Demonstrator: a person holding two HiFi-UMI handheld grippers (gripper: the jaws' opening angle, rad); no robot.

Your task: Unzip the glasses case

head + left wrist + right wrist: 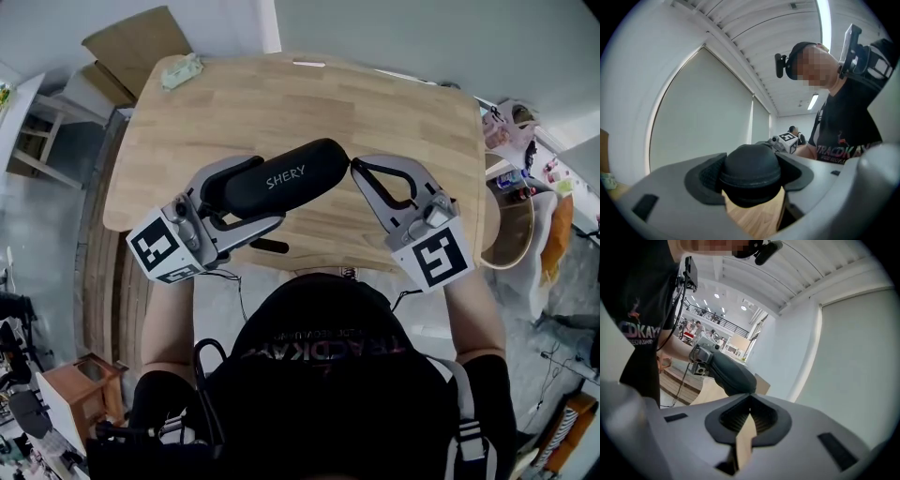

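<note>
Above the near edge of the tabletop [244, 103], the left tool [267, 192] clamps one end of the black glasses case [300, 173], held off the wood. The right tool [354, 167] is closed tight at the other end; any zipper pull between its tips is too small to see. Tugging could slip off or twist the case loose. Bare wood ahead leaves ample room.

White word "SHERY" on side of black glasses case [281, 178], clear in head view. Reddish print across chest of person's black shirt [843, 126]: starts "TRAC", ends "KAY", middle letters uncertain; smaller line beneath too small to read. Same print upside down in head view. Left cube [167, 246] and right cube [433, 255] carry black-and-white square markers: patterns only, no letters.
</note>
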